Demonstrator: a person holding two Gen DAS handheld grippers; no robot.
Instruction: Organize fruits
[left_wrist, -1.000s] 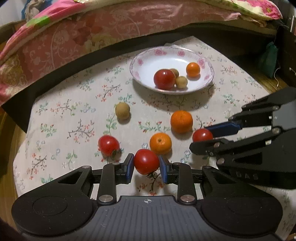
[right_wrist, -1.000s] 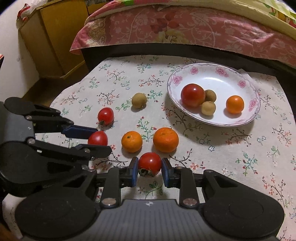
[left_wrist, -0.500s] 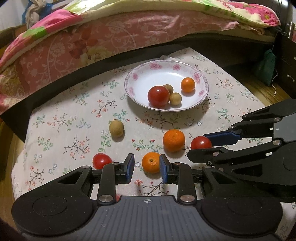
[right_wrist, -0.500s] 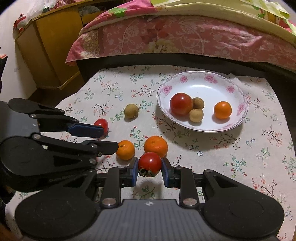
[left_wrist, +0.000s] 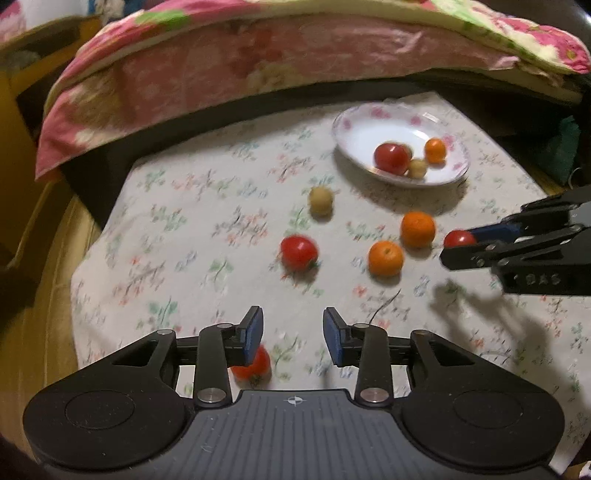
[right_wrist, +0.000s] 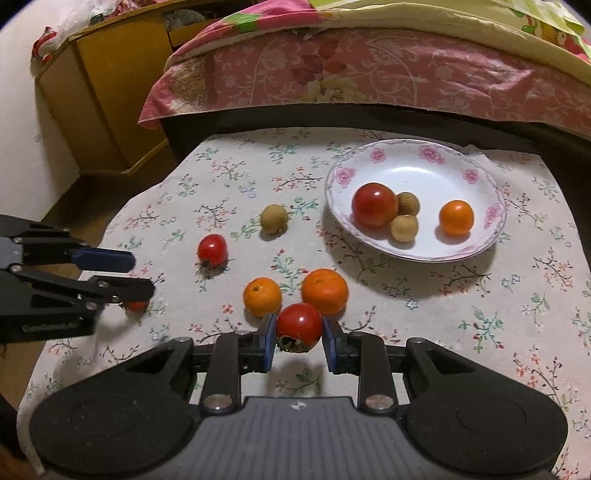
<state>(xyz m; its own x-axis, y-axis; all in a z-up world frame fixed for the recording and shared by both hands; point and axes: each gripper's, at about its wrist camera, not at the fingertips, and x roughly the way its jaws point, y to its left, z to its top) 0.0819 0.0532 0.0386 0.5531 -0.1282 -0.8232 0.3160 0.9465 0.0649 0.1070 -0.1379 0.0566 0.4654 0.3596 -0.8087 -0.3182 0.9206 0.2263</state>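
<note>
My right gripper is shut on a red tomato, held just above the floral cloth near two oranges. It also shows in the left wrist view. My left gripper is open and empty; a tomato lies on the cloth under its left finger. Another tomato, a brown longan and two oranges lie loose ahead. A white flowered plate holds a tomato, two longans and a small orange.
The cloth-covered table ends in edges at left and front. A bed with a pink quilt runs along the far side. A yellow wooden cabinet stands at the far left.
My left gripper let go of its tomato, which now lies under its left finger, and swung back and left. My right gripper lifted its tomato and pulled back slightly.
</note>
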